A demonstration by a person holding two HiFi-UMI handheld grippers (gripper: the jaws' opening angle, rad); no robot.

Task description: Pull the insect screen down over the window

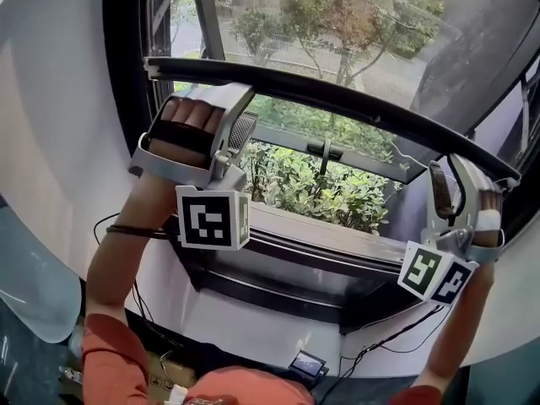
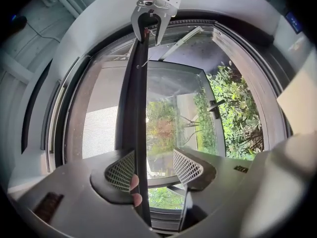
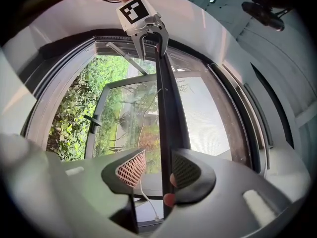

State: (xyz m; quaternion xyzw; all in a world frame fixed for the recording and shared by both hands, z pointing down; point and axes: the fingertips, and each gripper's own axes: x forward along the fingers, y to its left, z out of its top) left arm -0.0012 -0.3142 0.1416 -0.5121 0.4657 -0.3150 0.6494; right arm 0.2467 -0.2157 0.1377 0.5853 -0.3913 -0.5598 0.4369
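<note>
The insect screen's dark bottom bar [image 1: 337, 99] slants across the window from upper left to lower right, with grey mesh [image 1: 396, 24] above it. My left gripper [image 1: 236, 108] reaches up at the bar's left part. In the left gripper view the bar [image 2: 138, 108] passes between the jaws of my left gripper [image 2: 153, 165], lying against the left pad while the right pad stands apart. My right gripper [image 1: 456, 175] is at the bar's right end. There the bar [image 3: 168, 108] lies against the right pad of that gripper [image 3: 158, 167], and the left pad is clear of it.
Below the bar the window is open onto green shrubs [image 1: 321, 188], with a black window handle [image 1: 325, 150] in the middle. A dark sill [image 1: 337, 239] runs beneath. Cables and a small device [image 1: 305, 363] lie below the white ledge. White curved wall flanks the frame.
</note>
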